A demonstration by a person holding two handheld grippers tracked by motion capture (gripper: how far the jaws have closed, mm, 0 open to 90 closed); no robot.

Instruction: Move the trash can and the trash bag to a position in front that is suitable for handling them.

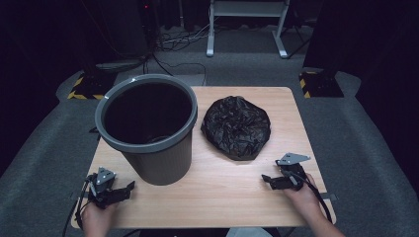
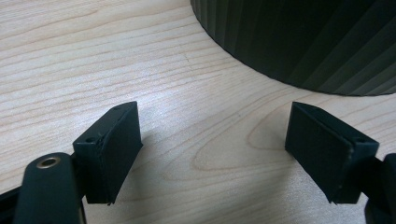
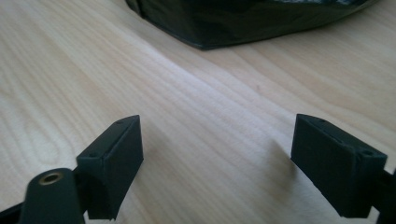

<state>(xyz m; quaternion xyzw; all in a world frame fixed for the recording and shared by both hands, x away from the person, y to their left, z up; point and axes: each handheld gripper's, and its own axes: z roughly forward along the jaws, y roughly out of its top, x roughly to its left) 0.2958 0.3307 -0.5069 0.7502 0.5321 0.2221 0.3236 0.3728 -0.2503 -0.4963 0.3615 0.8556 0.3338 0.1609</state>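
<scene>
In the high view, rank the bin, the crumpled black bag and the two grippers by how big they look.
1. Grey bin, clearly largest.
2. Black bag, a flattish crumpled heap.
3. Left gripper and right gripper: they look alike in size, so no ranking between them. Both have open jaws and hold nothing.

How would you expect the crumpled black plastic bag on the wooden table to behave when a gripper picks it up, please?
The crumpled black plastic bag looks thin and wrinkled, so it would probably sag floppily and unfold rather than hold shape. Its glossy film may slip between pads. It likely weighs little and slides easily if pushed.
</scene>
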